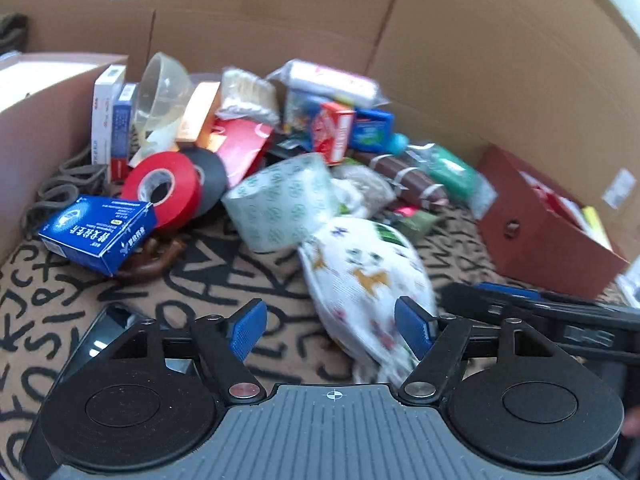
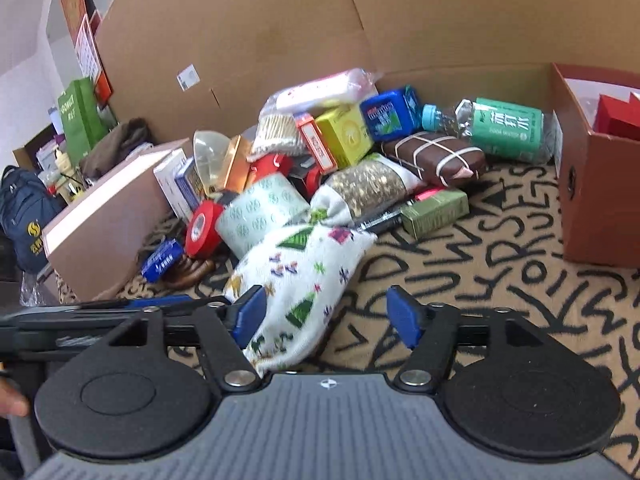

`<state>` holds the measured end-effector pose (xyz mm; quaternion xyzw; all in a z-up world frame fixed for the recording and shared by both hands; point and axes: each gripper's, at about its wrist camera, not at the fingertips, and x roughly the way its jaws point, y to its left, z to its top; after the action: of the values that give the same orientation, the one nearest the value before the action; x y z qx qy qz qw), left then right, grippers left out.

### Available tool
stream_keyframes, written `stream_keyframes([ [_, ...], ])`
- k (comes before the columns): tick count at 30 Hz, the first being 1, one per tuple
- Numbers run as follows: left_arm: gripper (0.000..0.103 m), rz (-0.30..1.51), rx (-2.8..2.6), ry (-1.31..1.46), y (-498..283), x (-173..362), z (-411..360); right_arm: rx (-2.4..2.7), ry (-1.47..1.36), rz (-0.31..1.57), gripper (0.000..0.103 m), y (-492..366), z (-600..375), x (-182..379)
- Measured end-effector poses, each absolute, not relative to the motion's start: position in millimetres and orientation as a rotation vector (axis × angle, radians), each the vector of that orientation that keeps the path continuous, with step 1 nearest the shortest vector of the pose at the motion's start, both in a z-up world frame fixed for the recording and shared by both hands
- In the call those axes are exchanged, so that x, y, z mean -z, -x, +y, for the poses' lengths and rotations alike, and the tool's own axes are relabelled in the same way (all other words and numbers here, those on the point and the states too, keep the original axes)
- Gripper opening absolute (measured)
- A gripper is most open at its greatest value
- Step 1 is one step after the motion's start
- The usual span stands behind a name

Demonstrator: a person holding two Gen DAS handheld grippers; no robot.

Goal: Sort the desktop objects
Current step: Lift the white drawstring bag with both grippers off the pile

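A pile of desktop objects lies on a patterned mat inside a cardboard enclosure. A white patterned sock (image 1: 360,276) lies nearest, also in the right wrist view (image 2: 304,284). My left gripper (image 1: 330,326) is open, its right pad beside the sock. My right gripper (image 2: 326,316) is open, the sock between its pads near the left one. Behind lie a green-print tape roll (image 1: 280,200) (image 2: 260,212), red tape (image 1: 164,186) (image 2: 204,228), a blue box (image 1: 98,232) and a green bottle (image 2: 500,128).
A red-brown box (image 1: 540,224) (image 2: 592,184) stands at the right. A pink box (image 2: 104,216) stands at the left (image 1: 44,128). Cardboard walls (image 1: 320,20) close the back. The other gripper shows at each view's edge (image 1: 560,316) (image 2: 80,316).
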<state>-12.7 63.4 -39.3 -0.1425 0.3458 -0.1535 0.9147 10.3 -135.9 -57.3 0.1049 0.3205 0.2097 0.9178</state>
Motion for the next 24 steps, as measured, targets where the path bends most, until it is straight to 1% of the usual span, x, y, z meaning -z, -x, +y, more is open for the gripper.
stream_keyframes([
  [2,0.082,0.718,0.313,0.311,4.5,41.5,64.8,-0.443,-0.207,0.665,0.076,-11.9,-134.7,59.9],
  [3,0.082,0.722,0.312,0.319,0.4,42.6,65.5,-0.448,-0.199,0.668,0.077,-12.2,-133.9,61.8],
  [9,0.085,0.741,0.304,0.371,-24.4,49.3,69.7,-0.468,-0.195,0.692,0.077,-17.6,-128.2,72.6],
  [11,0.083,0.741,0.302,0.385,-24.9,50.3,71.8,-0.472,-0.231,0.697,0.077,-22.0,-130.2,73.8],
  [12,0.085,0.741,0.299,0.392,-24.6,50.4,73.7,-0.476,-0.251,0.700,0.077,-24.2,-131.9,74.4],
  [14,0.085,0.745,0.298,0.416,-24.7,50.3,78.2,-0.474,-0.294,0.700,0.077,-27.4,-136.1,75.2],
  [17,0.085,0.752,0.302,0.450,-26.2,49.9,83.1,-0.462,-0.342,0.706,0.080,-33.3,-143.0,75.0],
  [19,0.085,0.757,0.310,0.455,-30.7,49.7,81.5,-0.487,-0.319,0.716,0.081,-36.7,-141.4,75.1],
  [20,0.083,0.762,0.312,0.452,-33.5,50.1,79.7,-0.504,-0.305,0.721,0.081,-37.2,-139.3,75.3],
  [21,0.085,0.764,0.316,0.452,-35.5,50.2,78.8,-0.518,-0.290,0.720,0.081,-36.4,-137.1,75.6],
  [24,0.085,0.769,0.332,0.457,-40.5,50.3,77.0,-0.561,-0.256,0.721,0.082,-36.0,-130.3,77.3],
])
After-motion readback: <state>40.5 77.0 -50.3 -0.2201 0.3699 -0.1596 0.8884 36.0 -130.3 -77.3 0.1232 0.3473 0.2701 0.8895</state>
